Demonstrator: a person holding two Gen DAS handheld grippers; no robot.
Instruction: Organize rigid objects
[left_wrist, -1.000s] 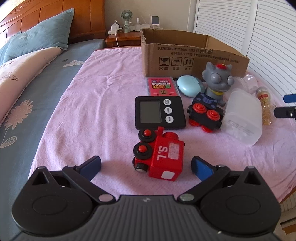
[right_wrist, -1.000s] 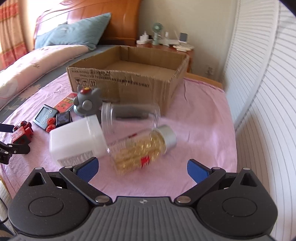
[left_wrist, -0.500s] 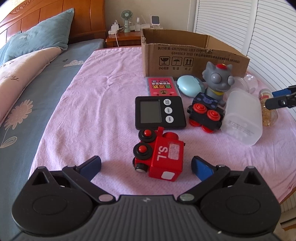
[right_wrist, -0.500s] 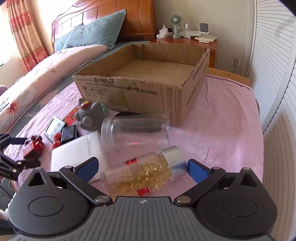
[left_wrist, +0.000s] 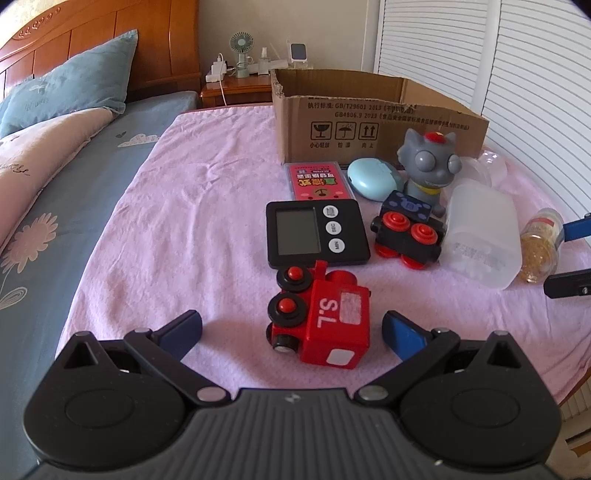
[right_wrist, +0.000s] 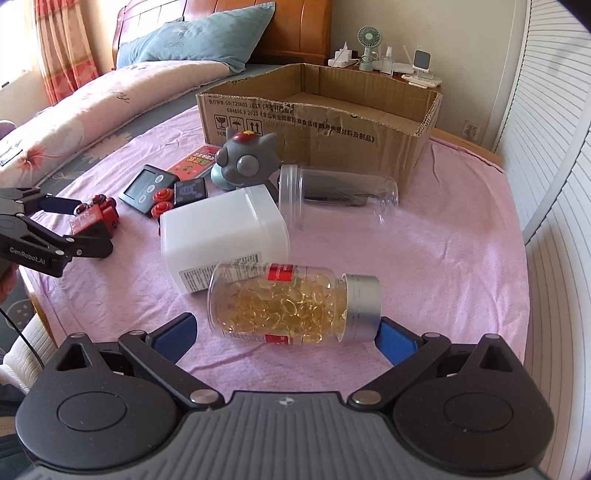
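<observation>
Left gripper (left_wrist: 291, 328) spread wide, blue pads either side of the red toy train (left_wrist: 320, 320), not touching it; train is blocky hard plastic, black wheels with red hubs, "S.L" on its side, lying tipped on the pink blanket (left_wrist: 192, 206); blanket soft, wrinkled, terry-like. Right gripper (right_wrist: 286, 332) also wide, flanking the capsule bottle (right_wrist: 291, 302) without clamping; bottle is clear plastic cylinder on its side, silver ribbed cap toward the right pad, roughly half full of amber gel capsules, red label. Just behind and touching it, a white translucent squarish jar (right_wrist: 225, 236), on its side, contents not readable; behind that a clear empty-looking jar (right_wrist: 338, 197), lidless, lying sideways. Grey cat figure (right_wrist: 245, 160), smooth vinyl, upright in front of the cardboard box (right_wrist: 325, 118); box corrugated, torn top edge, open, nothing seen inside. Flat black timer (left_wrist: 317, 232) with grey screen; dark toy wagon (left_wrist: 406, 229) with red wheels beside it; pink card pack (left_wrist: 319, 181); pale blue oval case (left_wrist: 373, 177).
</observation>
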